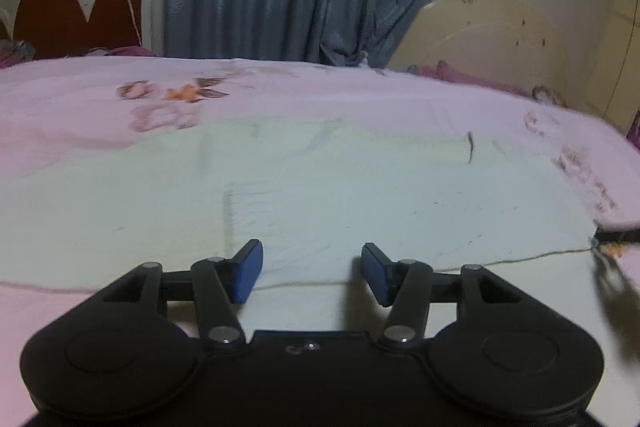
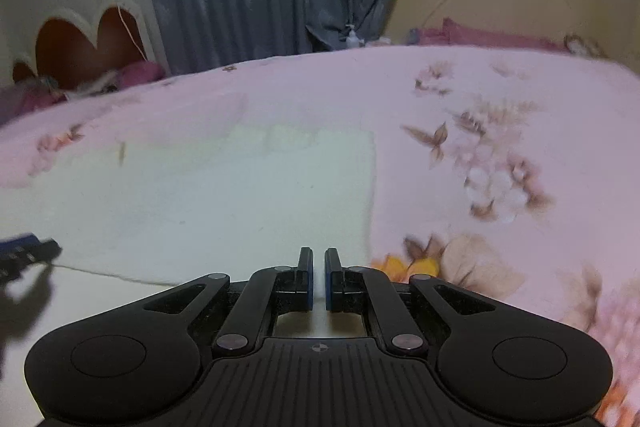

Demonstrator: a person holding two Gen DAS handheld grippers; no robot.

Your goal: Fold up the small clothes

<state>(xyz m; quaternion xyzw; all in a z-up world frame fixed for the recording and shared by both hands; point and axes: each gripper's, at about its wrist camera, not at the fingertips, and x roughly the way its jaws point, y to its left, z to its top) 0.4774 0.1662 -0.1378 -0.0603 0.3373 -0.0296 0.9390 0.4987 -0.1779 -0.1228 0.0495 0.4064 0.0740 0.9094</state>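
Left hand-held gripper [image 1: 312, 273]: stood half open above the near hem of a pale white garment [image 1: 320, 187], with blue pads [image 1: 248, 271] apart, nothing between them and no cloth touched. Right hand-held gripper [image 2: 319, 281]: was closed to a thin slit at the right near corner of the same garment [image 2: 224, 195], tilted down toward it; could not tell whether cloth was pinched. Garment: lay flat and smooth, almost rectangular, with a thin seam at its near edge, on a bed [image 2: 500, 107] covered by a soft pink flowered sheet.

Bed w/ pink floral sheet [image 2: 500, 131]; pale white cloth [image 1: 320, 195] spread flat on it.
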